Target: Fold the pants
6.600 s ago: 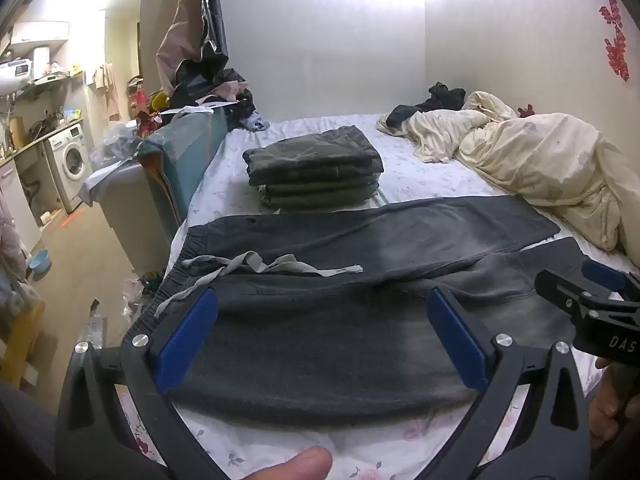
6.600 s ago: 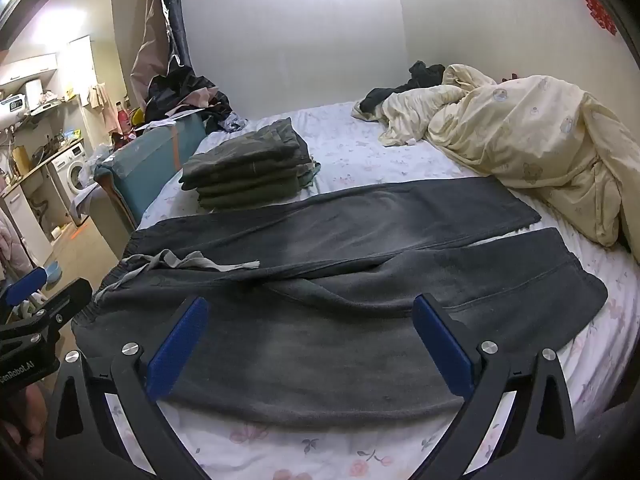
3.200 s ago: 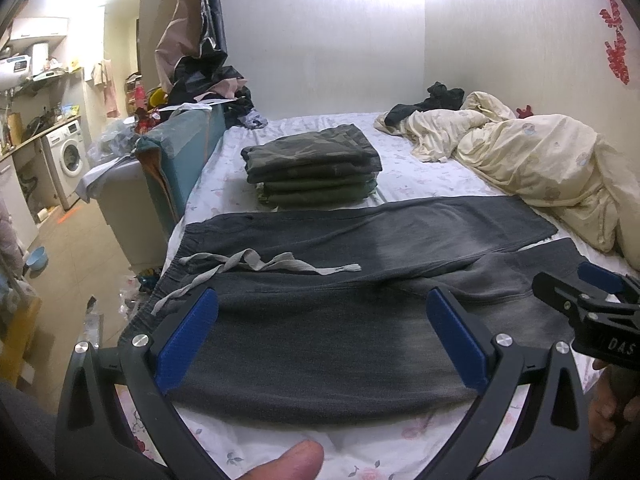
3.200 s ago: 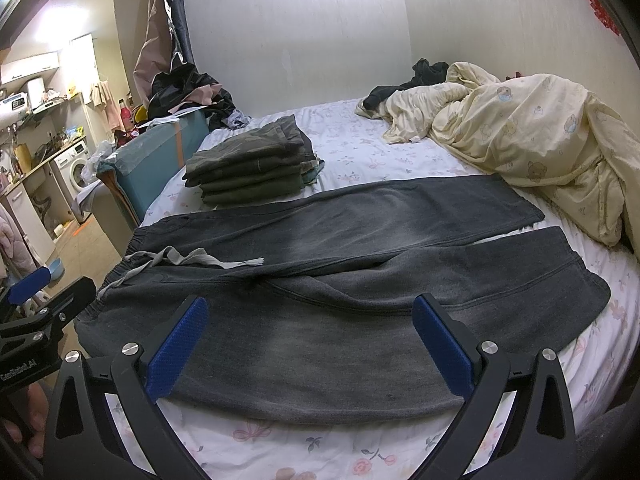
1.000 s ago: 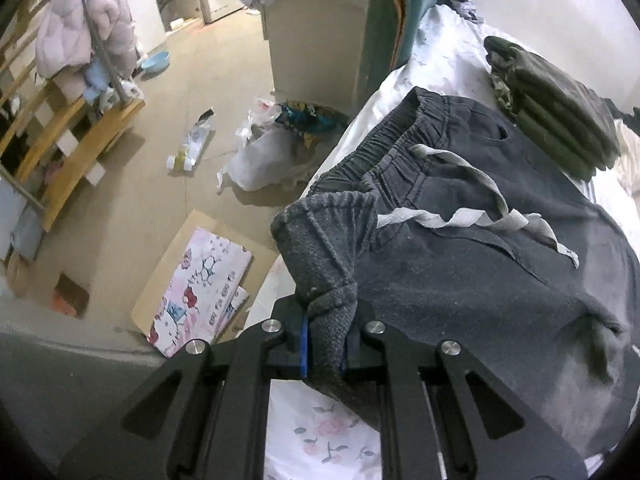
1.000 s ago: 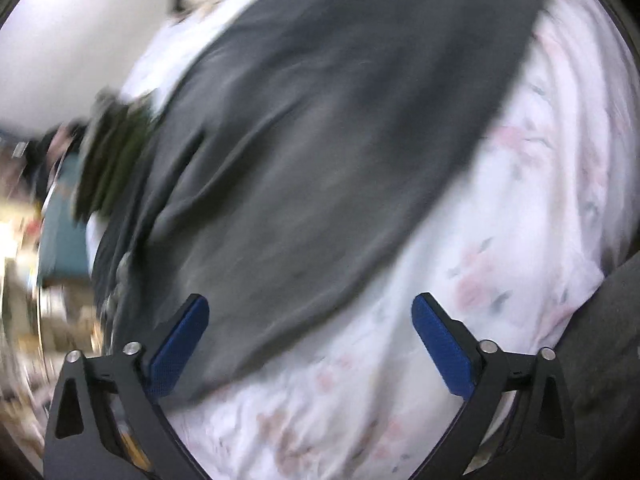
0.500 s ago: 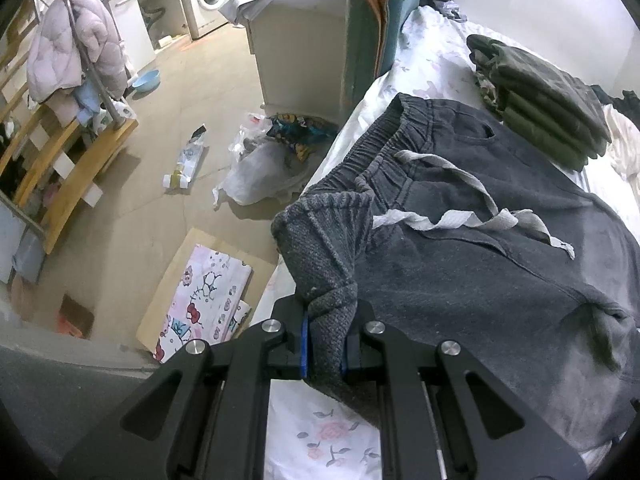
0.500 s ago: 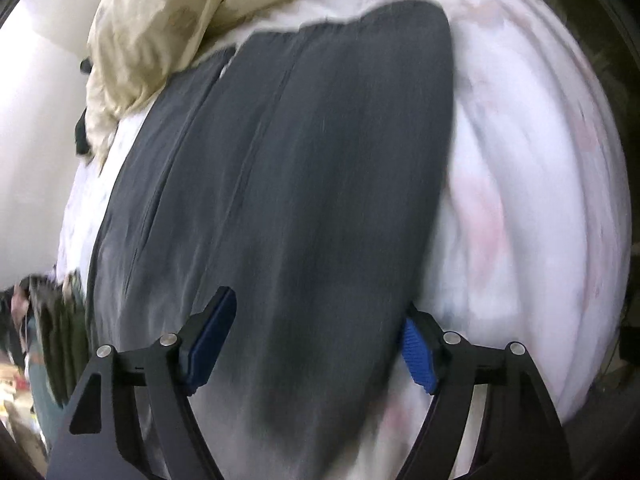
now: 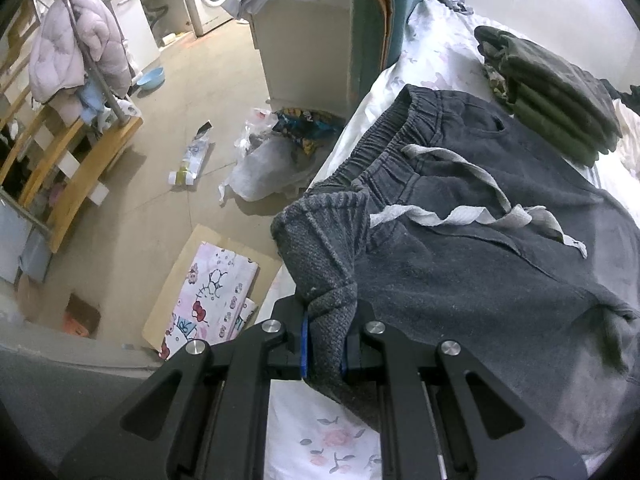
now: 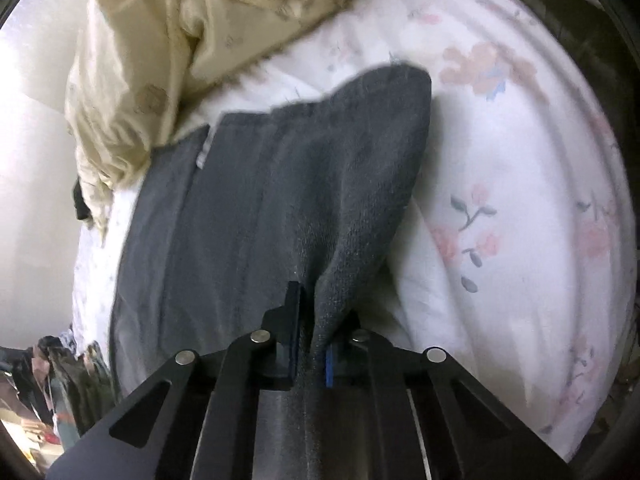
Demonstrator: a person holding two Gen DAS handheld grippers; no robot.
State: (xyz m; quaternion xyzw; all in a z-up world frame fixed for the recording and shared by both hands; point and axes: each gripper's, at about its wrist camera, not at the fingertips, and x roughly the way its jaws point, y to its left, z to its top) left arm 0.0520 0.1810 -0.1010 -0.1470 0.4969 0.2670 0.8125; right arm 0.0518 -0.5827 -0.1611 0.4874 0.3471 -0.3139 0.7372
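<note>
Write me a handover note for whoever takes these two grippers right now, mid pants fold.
Left gripper: shut on the waistband corner of the dark grey pants, at the bed's edge.
Right gripper: jaws have just been closing; now pinching the near leg's hem end.
Pants lie spread along the floral bed sheet, drawstring loose on top. Folded olive stack sits beyond.
Done: both ends gripped.
Left: every fold; probably lift the near leg over the far one first.

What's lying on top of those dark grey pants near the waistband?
A light grey drawstring trails loose across the pants. Beneath them the floral bedsheet shows only around the edges; anything else underneath is covered.
</note>
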